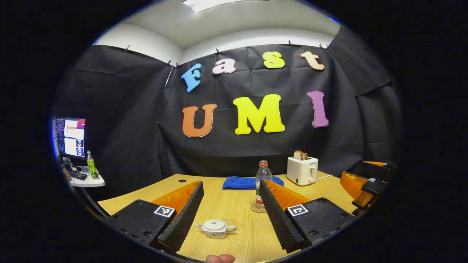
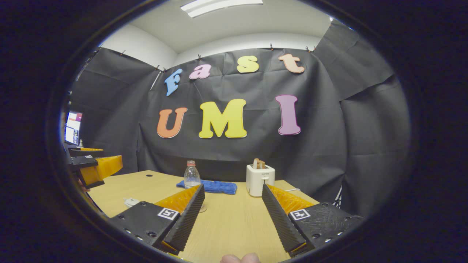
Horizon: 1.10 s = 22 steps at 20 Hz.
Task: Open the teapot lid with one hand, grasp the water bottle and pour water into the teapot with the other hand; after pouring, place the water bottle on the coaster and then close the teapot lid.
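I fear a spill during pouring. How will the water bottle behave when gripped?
The bottle is tall and narrow on a small coaster, so a sideways nudge may tip it. Clear thin-looking plastic may flex under squeeze. It looks only partly filled, so probably light.

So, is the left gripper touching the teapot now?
Apart. In the left gripper view the left gripper is wide open, and the teapot sits on bare table between its fingers, with wood visible on both sides.

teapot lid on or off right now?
On. In the left gripper view the teapot sits on the table with its lid seated on top; the open left gripper holds nothing.
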Each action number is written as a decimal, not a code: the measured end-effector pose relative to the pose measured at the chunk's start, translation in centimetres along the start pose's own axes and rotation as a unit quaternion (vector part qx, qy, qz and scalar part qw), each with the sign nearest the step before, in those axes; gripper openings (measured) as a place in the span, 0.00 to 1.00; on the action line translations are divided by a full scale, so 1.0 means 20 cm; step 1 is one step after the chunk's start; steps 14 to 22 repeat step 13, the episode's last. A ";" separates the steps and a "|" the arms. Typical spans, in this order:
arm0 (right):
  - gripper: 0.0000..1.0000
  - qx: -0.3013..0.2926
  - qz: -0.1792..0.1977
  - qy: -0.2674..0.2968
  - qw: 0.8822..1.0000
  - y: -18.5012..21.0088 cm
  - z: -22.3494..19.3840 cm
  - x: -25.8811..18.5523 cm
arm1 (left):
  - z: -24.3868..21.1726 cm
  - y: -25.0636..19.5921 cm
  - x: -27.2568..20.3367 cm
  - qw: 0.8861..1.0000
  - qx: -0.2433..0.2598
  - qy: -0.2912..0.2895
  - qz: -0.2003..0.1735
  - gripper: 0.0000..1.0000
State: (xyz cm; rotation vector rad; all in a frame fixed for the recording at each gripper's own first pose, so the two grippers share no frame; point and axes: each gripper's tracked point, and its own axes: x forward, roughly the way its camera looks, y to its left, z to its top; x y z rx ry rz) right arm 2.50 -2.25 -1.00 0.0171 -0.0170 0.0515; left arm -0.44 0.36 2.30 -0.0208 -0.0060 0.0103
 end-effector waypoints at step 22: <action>0.94 -0.028 -0.017 -0.010 0.999 0.06 0.13 -0.09 | 0.03 -0.05 -0.01 0.999 -0.012 -0.004 -0.041 0.97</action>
